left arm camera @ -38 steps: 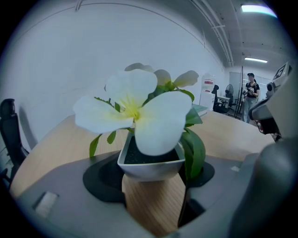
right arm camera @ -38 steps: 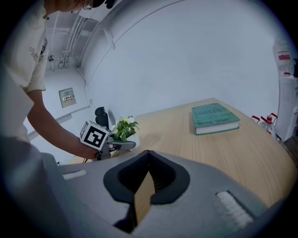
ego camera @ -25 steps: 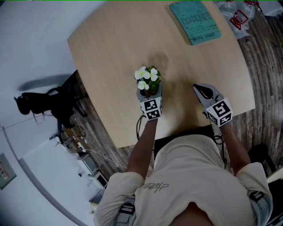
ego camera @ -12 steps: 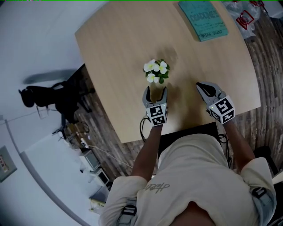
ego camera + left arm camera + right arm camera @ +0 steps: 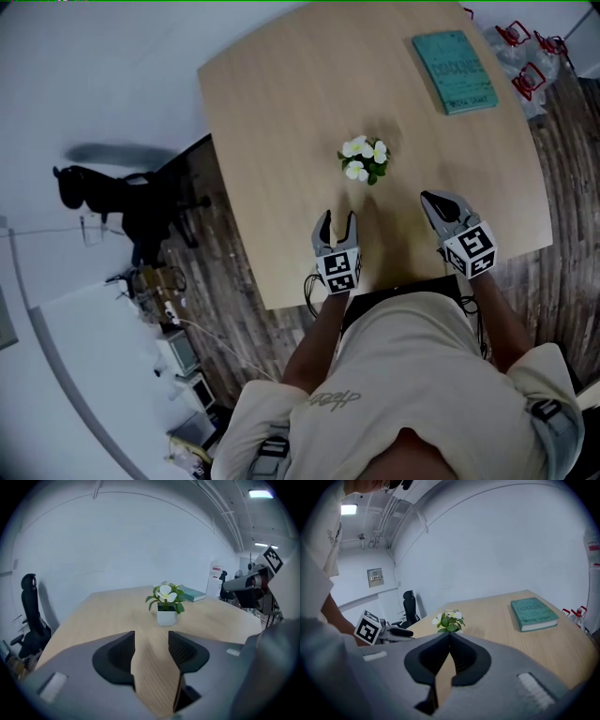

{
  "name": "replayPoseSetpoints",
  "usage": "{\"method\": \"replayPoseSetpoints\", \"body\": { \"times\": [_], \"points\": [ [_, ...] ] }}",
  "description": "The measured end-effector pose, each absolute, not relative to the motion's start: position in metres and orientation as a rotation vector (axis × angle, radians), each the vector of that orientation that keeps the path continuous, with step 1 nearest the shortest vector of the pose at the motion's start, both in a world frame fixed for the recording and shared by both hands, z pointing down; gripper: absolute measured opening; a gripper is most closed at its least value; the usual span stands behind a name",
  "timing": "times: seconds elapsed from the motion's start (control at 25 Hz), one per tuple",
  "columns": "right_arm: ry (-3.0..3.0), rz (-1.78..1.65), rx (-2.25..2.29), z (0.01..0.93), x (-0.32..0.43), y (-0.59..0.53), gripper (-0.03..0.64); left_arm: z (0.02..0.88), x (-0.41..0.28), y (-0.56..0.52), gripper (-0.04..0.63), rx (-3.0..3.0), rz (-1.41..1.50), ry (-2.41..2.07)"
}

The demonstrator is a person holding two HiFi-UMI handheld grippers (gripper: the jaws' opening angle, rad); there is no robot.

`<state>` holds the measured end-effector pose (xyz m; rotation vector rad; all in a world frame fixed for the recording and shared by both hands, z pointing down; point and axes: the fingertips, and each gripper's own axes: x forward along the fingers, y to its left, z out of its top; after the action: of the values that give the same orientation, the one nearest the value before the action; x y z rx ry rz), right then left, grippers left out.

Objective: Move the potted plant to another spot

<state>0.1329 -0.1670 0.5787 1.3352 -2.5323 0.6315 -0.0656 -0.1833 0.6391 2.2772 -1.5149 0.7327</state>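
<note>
Potted plant [image 5: 364, 161] upright in middle of table [image 5: 281, 112], standing free, so move looks done. Left gripper [image 5: 337, 221] near front edge, well apart from pot, jaws half open, just been closing on nothing, probably backed off to clear leaves. Right gripper [image 5: 430, 199] closed, empty, parked aside, guessing one hand's enough.

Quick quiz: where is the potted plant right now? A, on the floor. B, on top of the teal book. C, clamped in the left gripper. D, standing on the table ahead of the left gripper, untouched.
D: the potted plant stands on the table clear of the left gripper, whose jaws, just closing partway, have only bare tabletop between them.
</note>
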Motion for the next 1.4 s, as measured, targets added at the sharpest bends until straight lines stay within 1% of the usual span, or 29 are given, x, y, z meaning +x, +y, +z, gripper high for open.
{"method": "replayPoseSetpoints", "body": {
  "times": [0.16, 0.24, 0.32, 0.36, 0.4, 0.72, 1.08, 1.4],
  "points": [
    [-2.521, 0.592, 1.335, 0.57, 0.125, -0.164, 0.003, 0.628, -0.09, -0.175, 0.197, 2.225, 0.702, -1.559],
    [-2.518, 0.571, 1.341, 0.565, 0.122, -0.164, 0.003, 0.619, -0.102, -0.174, 0.14, 2.22, 0.693, -1.603],
    [-2.524, 0.547, 1.341, 0.559, 0.117, -0.163, 0.003, 0.608, -0.114, -0.173, 0.055, 2.207, 0.658, -1.645],
    [-2.53, 0.532, 1.337, 0.555, 0.113, -0.163, 0.003, 0.603, -0.119, -0.172, 0.028, 2.199, 0.631, -1.659],
    [-2.538, 0.515, 1.331, 0.552, 0.108, -0.162, 0.003, 0.599, -0.124, -0.17, 0.015, 2.193, 0.604, -1.668],
    [-2.592, 0.41, 1.284, 0.529, 0.076, -0.159, 0.003, 0.575, -0.15, -0.152, 0.015, 2.166, 0.505, -1.645],
    [-2.664, 0.276, 1.268, 0.488, 0.057, -0.174, 0.003, 0.507, -0.167, -0.168, 0.015, 2.192, 0.317, -1.648],
    [-2.708, -0.065, 1.254, 0.41, 0.046, -0.191, 0.003, 0.434, -0.155, -0.194, 0.015, 2.384, 0.245, -1.634]
  ]
}}
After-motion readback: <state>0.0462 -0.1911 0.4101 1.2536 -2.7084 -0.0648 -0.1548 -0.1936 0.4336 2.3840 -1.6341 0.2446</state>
